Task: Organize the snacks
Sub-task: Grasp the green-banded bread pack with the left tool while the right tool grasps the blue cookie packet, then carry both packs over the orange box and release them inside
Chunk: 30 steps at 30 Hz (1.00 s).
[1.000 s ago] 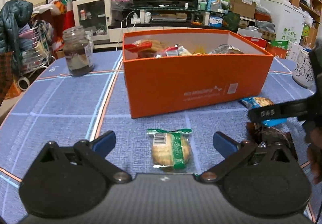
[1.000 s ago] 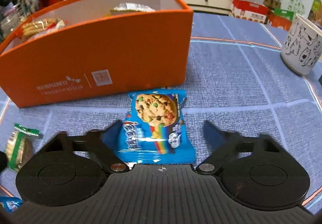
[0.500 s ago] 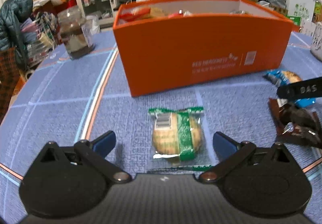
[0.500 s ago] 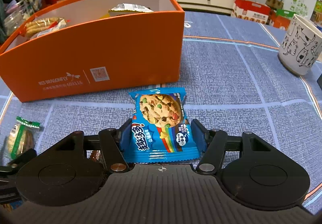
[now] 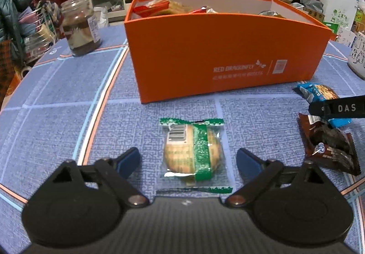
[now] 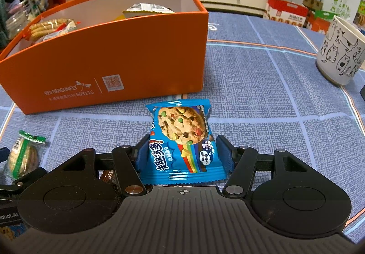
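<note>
Currently the pick step: right hand-held gripper (image 6: 183, 155) is clenched on the blue cookie packet (image 6: 181, 139), pads against both its sides, packet apparently at worktop (image 6: 262, 94) level. Left hand-held gripper (image 5: 188, 160) is spread wide, straddling the green-wrapped biscuit (image 5: 194, 153) without touching it. Orange box (image 5: 223, 48), already holding snacks, sits straight ahead of both.

Judged next: lift the blue packet over the box's near wall and release inside; left fingers need to close on the biscuit's sides first.

Left view alone shows a brown packet (image 5: 330, 146) to that gripper's right and a jar (image 5: 79, 27) ahead-left. Right view alone shows the grip contact and a cat-print mug (image 6: 340, 53) ahead-right.
</note>
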Each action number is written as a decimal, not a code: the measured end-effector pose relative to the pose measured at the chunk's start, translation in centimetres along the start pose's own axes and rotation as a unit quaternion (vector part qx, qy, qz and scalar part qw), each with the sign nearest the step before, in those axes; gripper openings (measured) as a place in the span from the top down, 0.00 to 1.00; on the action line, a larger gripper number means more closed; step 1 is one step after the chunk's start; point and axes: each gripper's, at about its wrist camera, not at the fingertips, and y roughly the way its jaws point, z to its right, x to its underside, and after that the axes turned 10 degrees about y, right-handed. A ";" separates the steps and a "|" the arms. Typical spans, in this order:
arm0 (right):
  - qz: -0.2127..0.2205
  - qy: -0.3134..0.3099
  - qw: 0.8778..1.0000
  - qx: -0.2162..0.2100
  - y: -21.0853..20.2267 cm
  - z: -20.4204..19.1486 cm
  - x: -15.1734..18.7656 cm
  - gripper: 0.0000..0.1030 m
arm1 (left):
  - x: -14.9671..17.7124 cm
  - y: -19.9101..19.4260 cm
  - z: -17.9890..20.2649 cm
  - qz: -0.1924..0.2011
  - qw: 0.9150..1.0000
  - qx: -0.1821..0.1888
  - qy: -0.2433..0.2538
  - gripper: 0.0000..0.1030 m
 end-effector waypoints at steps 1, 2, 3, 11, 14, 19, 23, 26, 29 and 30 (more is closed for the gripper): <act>0.000 0.000 1.000 0.000 0.0 0.0 0.0 0.52 | -0.1 -0.1 0.0 0.001 1.000 0.002 0.000 0.16; 0.000 0.000 1.000 0.000 0.0 0.0 0.0 0.52 | -0.1 -0.1 0.1 0.001 1.000 0.004 0.001 0.18; 0.000 0.000 1.000 0.000 0.0 0.0 0.0 0.52 | -0.2 -0.2 0.2 0.002 1.000 0.006 0.002 0.19; -0.001 -0.001 1.000 0.000 0.1 0.0 -0.1 0.54 | -0.4 -0.7 0.1 0.008 1.000 0.024 -0.001 0.52; 0.000 0.003 1.000 -0.003 0.0 0.2 -0.1 0.58 | -0.4 -1.0 -0.4 0.009 0.999 0.038 -0.013 0.53; 0.000 0.004 1.000 -0.006 -0.1 0.8 -0.1 0.60 | -0.5 -1.8 -0.9 0.026 0.999 0.037 -0.012 0.53; 0.000 0.006 1.000 -0.009 -0.3 1.1 -0.2 0.61 | -0.7 -2.0 -0.9 0.030 0.999 0.042 -0.014 0.53; 0.005 0.003 1.000 -0.010 -0.6 1.1 -0.1 0.61 | -0.8 -2.5 -0.6 0.038 0.998 0.047 -0.008 0.53; 0.013 -0.007 1.000 -0.008 -1.1 1.0 0.0 0.61 | -0.8 -2.9 -0.6 0.041 0.998 0.050 -0.005 0.53; 0.016 -0.010 1.000 -0.008 -1.3 1.0 0.1 0.61 | -0.8 -3.0 -0.6 0.042 0.998 0.050 -0.005 0.53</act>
